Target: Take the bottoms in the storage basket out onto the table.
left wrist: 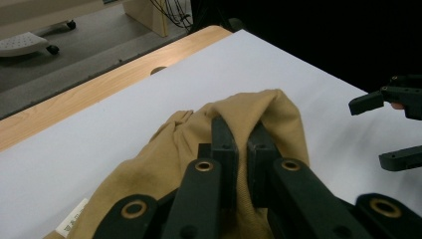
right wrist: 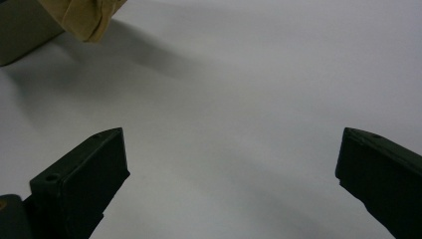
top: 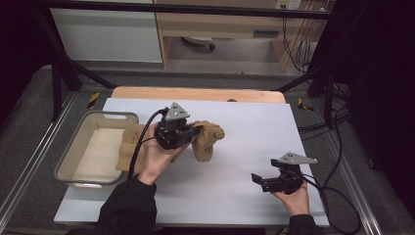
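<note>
The left gripper (top: 192, 131) has its two black fingers (left wrist: 225, 144) pressed together on a fold of the tan cotton cloth (top: 208, 137). The cloth hangs down from the fingertips to the white table cover (top: 244, 127), and its other end lies over the rim of the grey plastic tub (top: 78, 147). The right gripper (top: 262, 178) rests well apart from the cloth, its fingers (right wrist: 84, 179) spread wide with nothing between them.
</note>
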`<action>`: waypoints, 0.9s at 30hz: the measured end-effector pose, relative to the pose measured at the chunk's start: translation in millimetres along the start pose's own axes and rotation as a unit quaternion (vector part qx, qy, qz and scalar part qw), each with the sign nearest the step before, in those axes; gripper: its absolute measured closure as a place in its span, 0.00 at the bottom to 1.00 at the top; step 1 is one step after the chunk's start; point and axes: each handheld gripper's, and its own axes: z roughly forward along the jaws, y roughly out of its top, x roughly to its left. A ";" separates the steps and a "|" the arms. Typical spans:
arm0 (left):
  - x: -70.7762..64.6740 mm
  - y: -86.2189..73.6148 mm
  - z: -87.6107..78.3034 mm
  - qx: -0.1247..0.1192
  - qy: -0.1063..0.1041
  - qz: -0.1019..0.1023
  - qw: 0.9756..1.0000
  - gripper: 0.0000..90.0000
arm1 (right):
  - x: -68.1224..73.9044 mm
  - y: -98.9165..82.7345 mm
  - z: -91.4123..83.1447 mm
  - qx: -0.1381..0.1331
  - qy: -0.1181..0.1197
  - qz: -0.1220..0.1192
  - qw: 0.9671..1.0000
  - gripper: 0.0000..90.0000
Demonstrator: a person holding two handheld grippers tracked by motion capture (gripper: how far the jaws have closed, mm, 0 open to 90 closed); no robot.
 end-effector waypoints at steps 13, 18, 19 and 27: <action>-5.3 2.1 11.0 0.003 -0.006 0.001 1.000 0.95 | 0.1 0.0 0.0 0.000 0.000 0.000 1.000 0.01; -7.2 4.7 14.1 0.005 -0.010 0.003 1.000 0.95 | 0.1 -0.2 0.5 0.001 0.000 -0.001 1.000 0.01; -7.8 5.2 14.6 0.005 -0.010 0.004 1.000 0.95 | 0.1 -0.2 0.5 0.001 0.000 -0.001 1.000 0.01; -12.1 11.3 20.2 0.007 -0.011 0.010 1.000 0.95 | -0.1 -0.1 0.0 0.000 0.000 -0.001 1.000 0.01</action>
